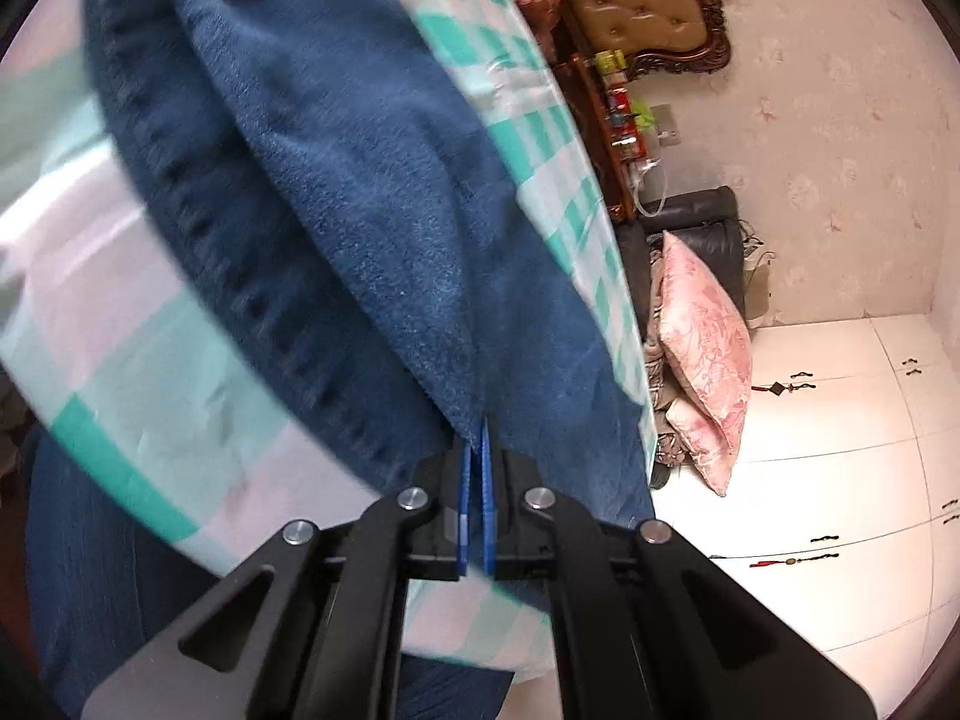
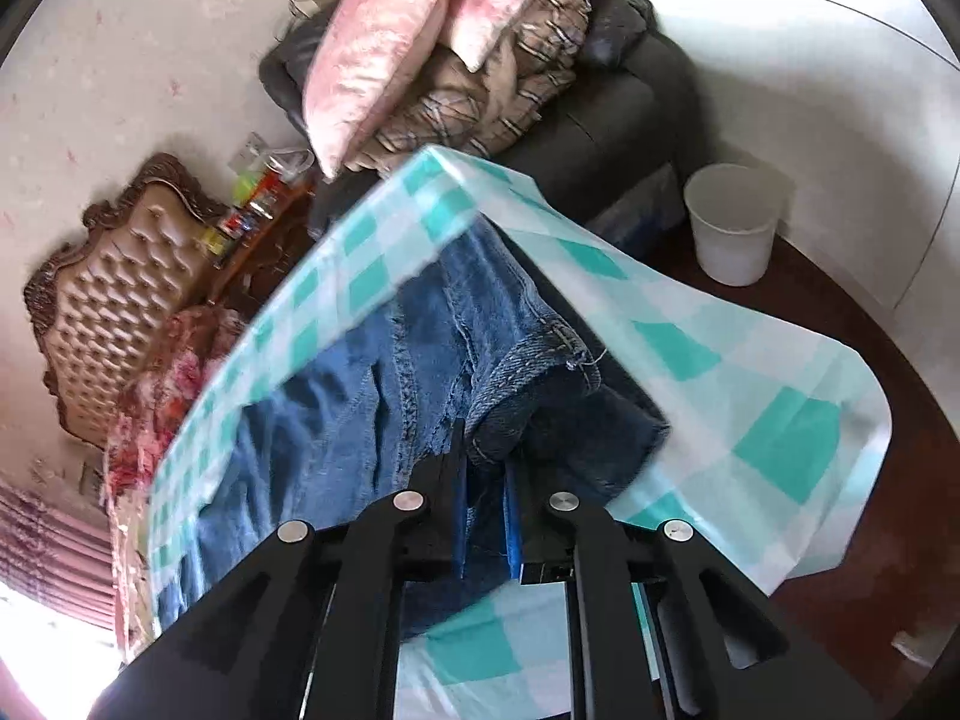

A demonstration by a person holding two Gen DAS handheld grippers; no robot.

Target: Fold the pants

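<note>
Here the left claw (image 1: 477,450) has its blue pads pressed together on a pinch of the pants (image 1: 336,192), whose fuzzy, napped dark-blue inside face rises in a broad fold ahead of the claw's tips. A blurred row of dark stitches runs along the fabric left of the claw. Beneath and to both sides of the pants lies a smooth, thin checked cloth (image 1: 138,372) in mint, teal and pale pink squares.

The right claw (image 2: 486,456) is clamped on a thick rolled hem of the pants (image 2: 372,384); the bunched denim fills the narrow gap between its pads. Ahead of this claw the denim shows its outer face, mid-blue and coarse, with double-stitched seams and a frayed thread at the hem. The same checked cloth (image 2: 720,360) covers the desk, one corner of it hanging down to the right of the claw.

Farther ahead of the right claw sit two glossy pink cushions (image 2: 384,48) on a dark armchair (image 2: 606,126), and to the right a plain white bucket (image 2: 732,222). A tufted tan headboard (image 2: 114,276) with a carved dark frame stands off to the left.

No readable writing shows anywhere.
</note>
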